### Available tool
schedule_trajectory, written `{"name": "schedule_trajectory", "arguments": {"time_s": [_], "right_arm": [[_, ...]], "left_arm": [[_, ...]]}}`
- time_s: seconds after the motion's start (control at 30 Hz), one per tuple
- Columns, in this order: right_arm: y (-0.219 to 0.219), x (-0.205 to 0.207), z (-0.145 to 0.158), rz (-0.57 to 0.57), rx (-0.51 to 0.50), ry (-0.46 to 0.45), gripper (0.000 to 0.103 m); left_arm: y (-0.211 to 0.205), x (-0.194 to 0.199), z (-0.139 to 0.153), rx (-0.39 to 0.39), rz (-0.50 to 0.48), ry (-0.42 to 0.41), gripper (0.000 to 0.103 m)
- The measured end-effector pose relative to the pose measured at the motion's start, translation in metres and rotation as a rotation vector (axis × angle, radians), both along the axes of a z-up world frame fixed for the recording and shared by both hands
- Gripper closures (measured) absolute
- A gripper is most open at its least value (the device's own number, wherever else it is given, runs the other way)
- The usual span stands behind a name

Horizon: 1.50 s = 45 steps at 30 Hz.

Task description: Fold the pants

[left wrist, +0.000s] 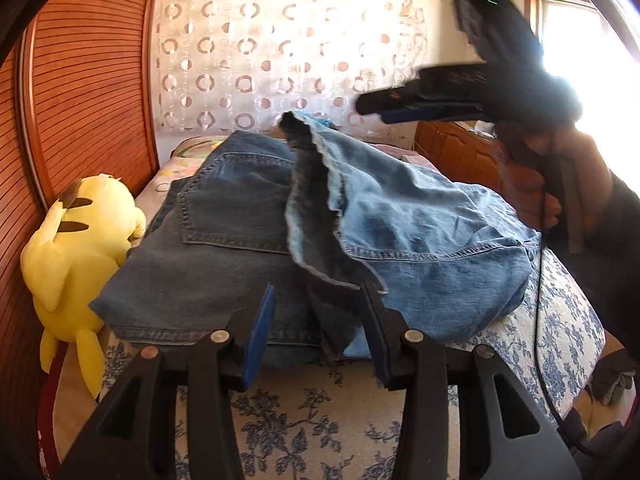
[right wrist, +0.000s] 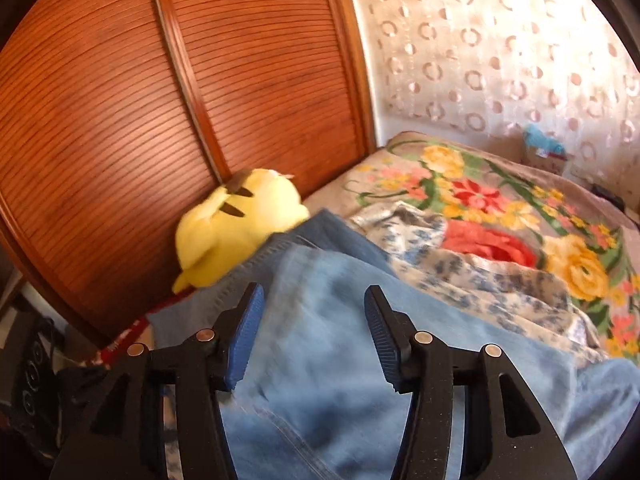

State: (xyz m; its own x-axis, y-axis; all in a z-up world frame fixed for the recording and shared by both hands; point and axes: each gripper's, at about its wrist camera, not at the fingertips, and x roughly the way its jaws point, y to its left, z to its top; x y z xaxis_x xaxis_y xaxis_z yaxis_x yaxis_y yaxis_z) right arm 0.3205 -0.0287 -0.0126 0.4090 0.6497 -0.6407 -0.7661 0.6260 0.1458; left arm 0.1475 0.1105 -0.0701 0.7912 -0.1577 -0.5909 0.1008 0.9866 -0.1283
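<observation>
Blue jeans [left wrist: 240, 240] lie on the bed, seat side up with a back pocket showing. A lighter, inside-out leg part [left wrist: 420, 240] is folded over them in a loose heap. My left gripper [left wrist: 316, 296] is open and empty, just in front of the jeans' near edge. My right gripper [left wrist: 372, 106] hovers above the far right of the jeans in the left wrist view, held by a hand. In the right wrist view the right gripper [right wrist: 314, 300] is open and empty over the light denim [right wrist: 340, 340].
A yellow plush toy [left wrist: 76, 240] lies left of the jeans against a wooden slatted door [left wrist: 88, 80]; it also shows in the right wrist view [right wrist: 236, 224]. The bed has a blue floral cover [left wrist: 300, 432] and a bright flowered blanket [right wrist: 500, 208]. A patterned curtain [left wrist: 280, 48] hangs behind.
</observation>
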Motion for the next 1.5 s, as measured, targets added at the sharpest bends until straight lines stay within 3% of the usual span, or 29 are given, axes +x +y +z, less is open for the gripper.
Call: {"name": "schedule_trajectory", "arguments": {"time_s": [0.17,0.23,0.57,0.63,0.87,1.03,1.07,1.2,1.5], "right_arm": [[-0.063,-0.024,-0.011,-0.062,-0.036,-0.032,0.05],[-0.087,-0.034,-0.019,-0.095,-0.058,-0.038,0.05],[-0.191,-0.078,-0.061,-0.276,-0.111,-0.039,0.05],[-0.2,-0.08,-0.067,-0.297,-0.12,-0.04,0.05],[-0.207,-0.074,-0.093,-0.317,-0.112,0.015,0.05],[-0.202,-0.066,-0.101,-0.323,-0.124,0.021,0.05],[-0.202,-0.065,-0.103,-0.323,-0.132,0.026,0.053],[-0.204,-0.069,-0.109,-0.308,-0.138,0.042,0.101],[-0.235,-0.123,-0.077,-0.32,-0.015,-0.025,0.103]], "left_arm": [[-0.013,0.005,0.002,0.013,-0.029,-0.006,0.05],[-0.016,0.006,0.004,0.018,-0.035,-0.012,0.038],[-0.04,0.015,0.002,0.061,-0.057,-0.023,0.039],[-0.043,0.017,-0.001,0.085,-0.06,-0.019,0.05],[-0.039,0.027,-0.015,0.143,-0.044,0.04,0.07],[-0.036,0.03,-0.019,0.156,-0.041,0.048,0.091],[-0.036,0.029,-0.019,0.155,-0.039,0.049,0.093],[-0.035,0.024,-0.014,0.146,-0.04,0.04,0.099],[-0.038,-0.003,0.012,0.12,-0.045,-0.035,0.1]]}}
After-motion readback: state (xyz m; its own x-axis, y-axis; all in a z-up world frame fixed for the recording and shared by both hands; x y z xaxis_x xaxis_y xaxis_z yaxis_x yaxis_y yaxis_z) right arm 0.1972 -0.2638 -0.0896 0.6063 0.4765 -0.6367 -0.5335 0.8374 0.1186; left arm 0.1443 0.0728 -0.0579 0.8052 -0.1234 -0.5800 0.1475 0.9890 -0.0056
